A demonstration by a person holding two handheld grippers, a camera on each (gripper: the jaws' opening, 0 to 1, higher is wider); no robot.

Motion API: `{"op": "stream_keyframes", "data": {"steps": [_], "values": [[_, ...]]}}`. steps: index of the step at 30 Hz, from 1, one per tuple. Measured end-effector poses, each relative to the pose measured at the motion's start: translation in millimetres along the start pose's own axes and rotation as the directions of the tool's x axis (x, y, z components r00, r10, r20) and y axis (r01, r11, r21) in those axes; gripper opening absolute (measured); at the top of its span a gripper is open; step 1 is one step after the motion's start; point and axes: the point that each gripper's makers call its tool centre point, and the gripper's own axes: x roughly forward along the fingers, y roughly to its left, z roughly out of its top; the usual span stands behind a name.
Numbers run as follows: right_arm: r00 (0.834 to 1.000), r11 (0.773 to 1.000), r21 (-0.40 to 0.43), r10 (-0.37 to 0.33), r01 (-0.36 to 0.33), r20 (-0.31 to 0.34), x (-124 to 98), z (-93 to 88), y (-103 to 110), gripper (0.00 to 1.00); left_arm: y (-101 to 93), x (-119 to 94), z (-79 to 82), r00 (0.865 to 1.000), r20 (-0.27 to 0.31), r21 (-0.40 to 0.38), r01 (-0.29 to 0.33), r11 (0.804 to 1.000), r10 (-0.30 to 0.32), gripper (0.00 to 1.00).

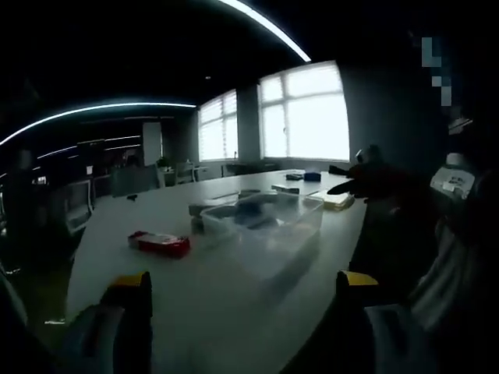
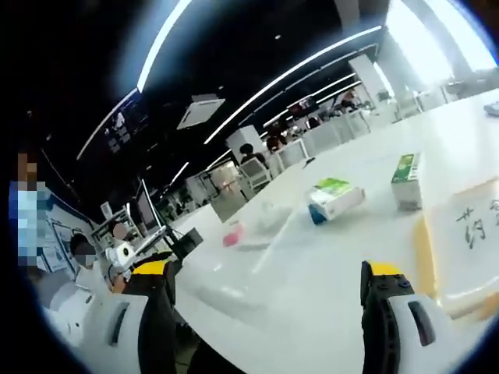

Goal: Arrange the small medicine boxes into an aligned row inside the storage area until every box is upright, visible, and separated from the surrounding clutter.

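Both grippers, left (image 1: 243,312) and right (image 2: 269,312), are hovering with jaws wide open, gripping nothing, over the worktop (image 1: 226,312) near a red box (image 1: 160,242) and a clear bin (image 1: 269,222).

A red medicine box (image 1: 159,243) lies flat on the white desk (image 1: 234,312), just beside a clear plastic storage bin (image 1: 265,222). In the right gripper view, a green-and-white box (image 2: 406,180) stands upright; another (image 2: 335,198) lies tipped over nearby.
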Motion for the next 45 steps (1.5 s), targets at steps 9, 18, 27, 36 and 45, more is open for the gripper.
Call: {"op": "stream_keyframes", "data": {"steps": [9,18,27,36,45], "values": [[1.000,0.999,0.044,0.014,-0.013,-0.010,4,3.5,-4,0.97,0.8,-1,-2.4,1.000,-0.001,-0.012,-0.009,1.000,0.009,0.98],[1.000,0.999,0.044,0.018,-0.017,-0.013,12,4.4,-4,0.97,6.9,-3,-5.0,1.000,-0.016,-0.019,-0.018,1.000,0.018,0.97],[0.999,0.999,0.041,0.021,-0.020,-0.034,20,7.8,-4,0.96,11.9,-5,-5.7,0.999,-0.014,-0.025,-0.029,0.999,0.029,0.97],[0.999,1.000,0.027,0.013,-0.012,-0.035,27,14.1,-5,0.96,12.6,-5,-5.1,0.999,-0.012,-0.026,-0.035,0.999,0.035,0.97],[0.998,1.000,0.024,0.016,-0.014,-0.054,34,12.9,-5,0.95,12.8,-6,-5.8,0.999,-0.015,-0.024,-0.037,0.999,0.036,0.97]]}}
